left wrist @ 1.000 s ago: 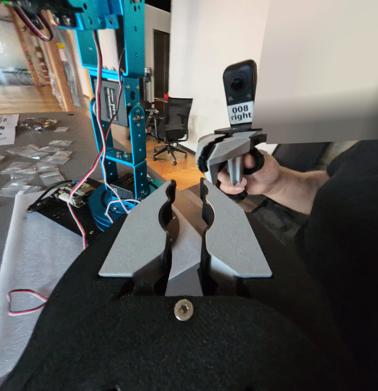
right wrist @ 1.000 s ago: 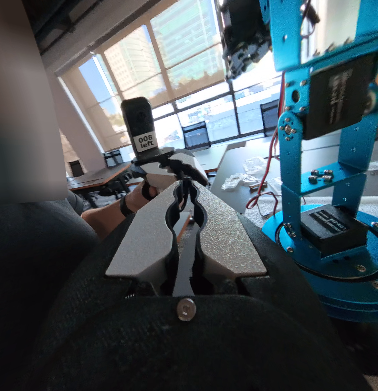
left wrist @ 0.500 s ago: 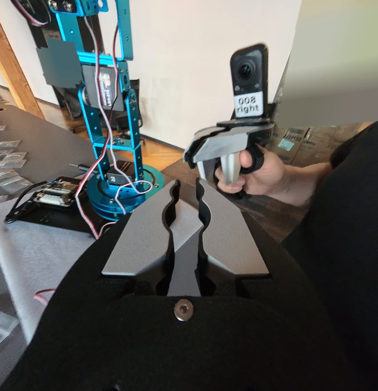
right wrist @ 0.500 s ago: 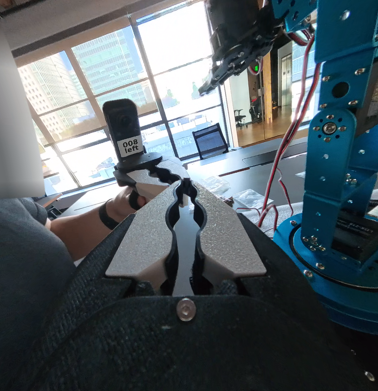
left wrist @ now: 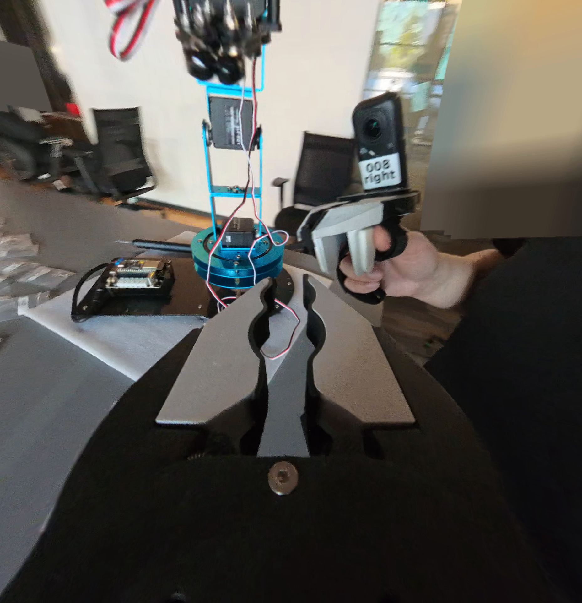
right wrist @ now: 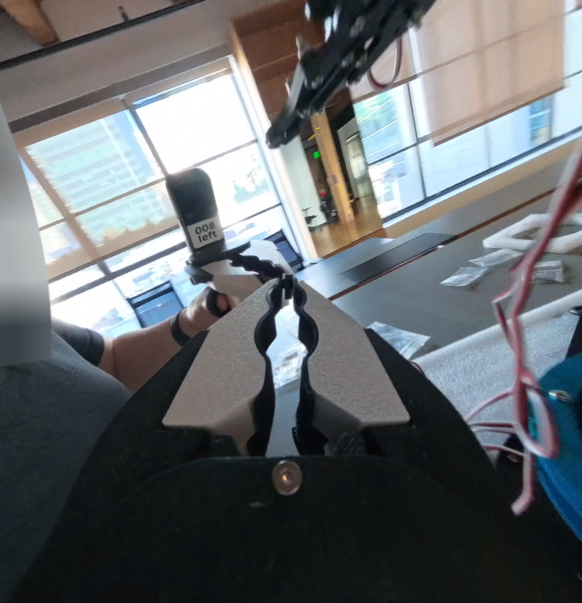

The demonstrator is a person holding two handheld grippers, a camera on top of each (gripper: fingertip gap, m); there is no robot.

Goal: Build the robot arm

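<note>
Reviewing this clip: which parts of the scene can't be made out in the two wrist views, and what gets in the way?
- Left wrist view: the top of the blue robot arm kit is cut off by the upper edge and smeared.
- Circuit board: parts too small and soft to read.
- Right wrist view: only a slice of the blue base shows at the right edge.
- Right gripper: whether its tips pinch anything is unclear.
- Clear bags: contents too blurred.

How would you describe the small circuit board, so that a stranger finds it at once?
Find the tall blue robot arm on its round blue base. Left of that base, on the same black plate, sits the circuit board: dark, flat, rectangular, with a black cable looping from its left end.
</note>
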